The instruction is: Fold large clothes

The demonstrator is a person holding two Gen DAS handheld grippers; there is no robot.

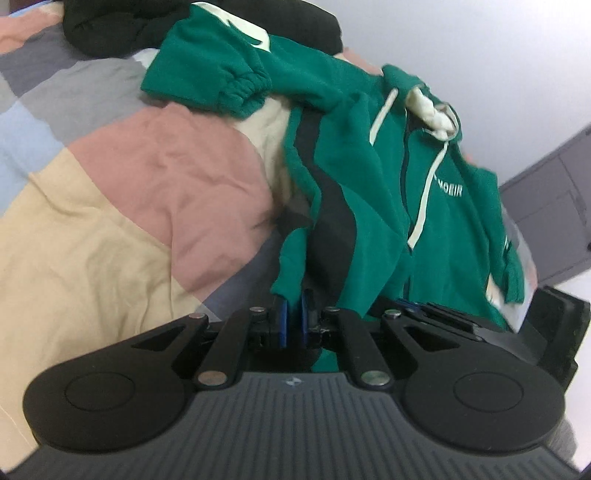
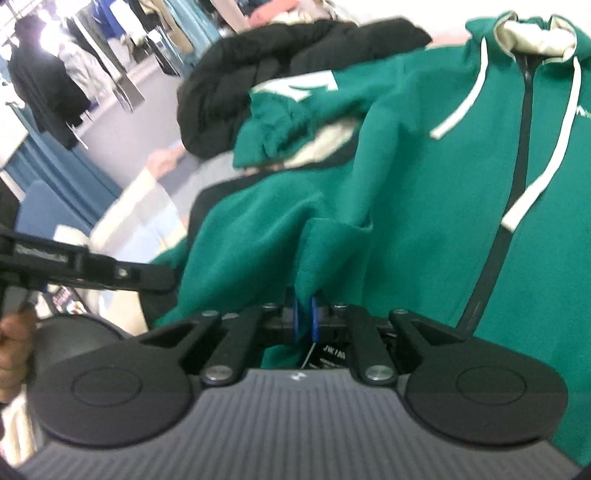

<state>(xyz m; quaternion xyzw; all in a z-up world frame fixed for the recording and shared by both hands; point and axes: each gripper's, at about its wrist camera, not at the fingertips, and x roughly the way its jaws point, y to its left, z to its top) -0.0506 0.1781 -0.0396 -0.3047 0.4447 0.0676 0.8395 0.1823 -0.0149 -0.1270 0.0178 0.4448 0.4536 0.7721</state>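
A green zip hoodie (image 1: 373, 192) with white drawstrings and a cream-lined hood lies spread on a patchwork bedspread (image 1: 129, 192). My left gripper (image 1: 294, 317) is shut on the hoodie's bottom hem near a dark side panel. My right gripper (image 2: 304, 317) is shut on a fold of the same hoodie (image 2: 406, 206) left of the zip. One sleeve with an elastic cuff (image 1: 236, 88) lies bunched at the far side. The other gripper (image 2: 88, 269) shows at the left of the right wrist view.
A black padded jacket (image 1: 122, 26) lies on the bed beyond the hoodie; it also shows in the right wrist view (image 2: 258, 74). A grey cabinet (image 1: 554, 206) stands at the right. Clothes hang on racks (image 2: 74, 55) in the background.
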